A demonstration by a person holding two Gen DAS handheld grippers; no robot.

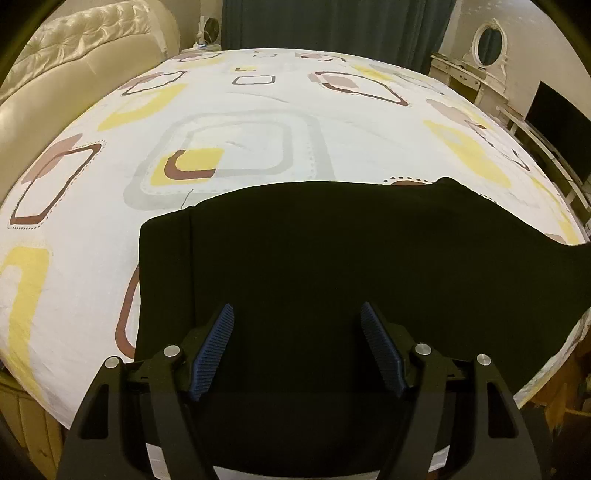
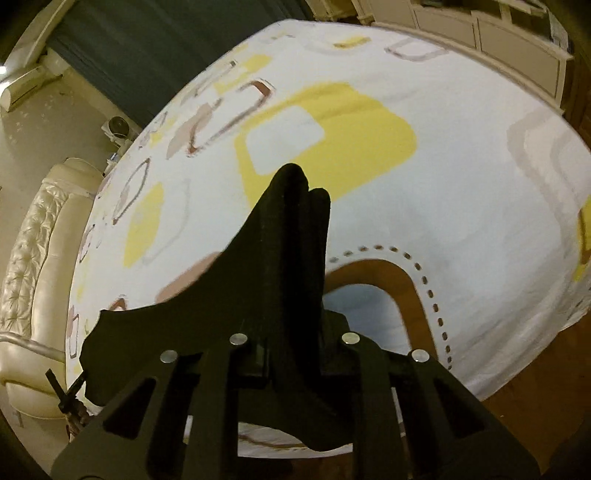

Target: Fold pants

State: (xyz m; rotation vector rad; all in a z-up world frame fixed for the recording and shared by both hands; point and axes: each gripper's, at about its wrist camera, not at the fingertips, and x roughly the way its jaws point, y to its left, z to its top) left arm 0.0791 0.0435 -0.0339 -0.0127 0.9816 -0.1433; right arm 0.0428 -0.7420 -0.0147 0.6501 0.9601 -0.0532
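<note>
One pair of black pants is lying on one bed, which is wearing a white sheet printed with yellow, brown and grey rounded squares. Two tools are showing, one in each wrist view.

The left tool is hanging over the pants with its two blue ribbed pads standing well apart; black cloth is spreading flat beneath and between them, and whether the pads are touching it cannot be told. From this view the pants are covering the near part of the bed, running from a straight seamed edge on the left out toward the right edge of the picture.

The right tool is clamping a bunched ridge of the pants: its jaws are drawn together and the cloth is rising in folds out past the fingertips, with the rest of the fabric draping down to the left toward the sheet.

Beyond the bed, one cream tufted headboard, one dark teal curtain, one small white fan and one white dressing table with an oval mirror are standing around the room.
</note>
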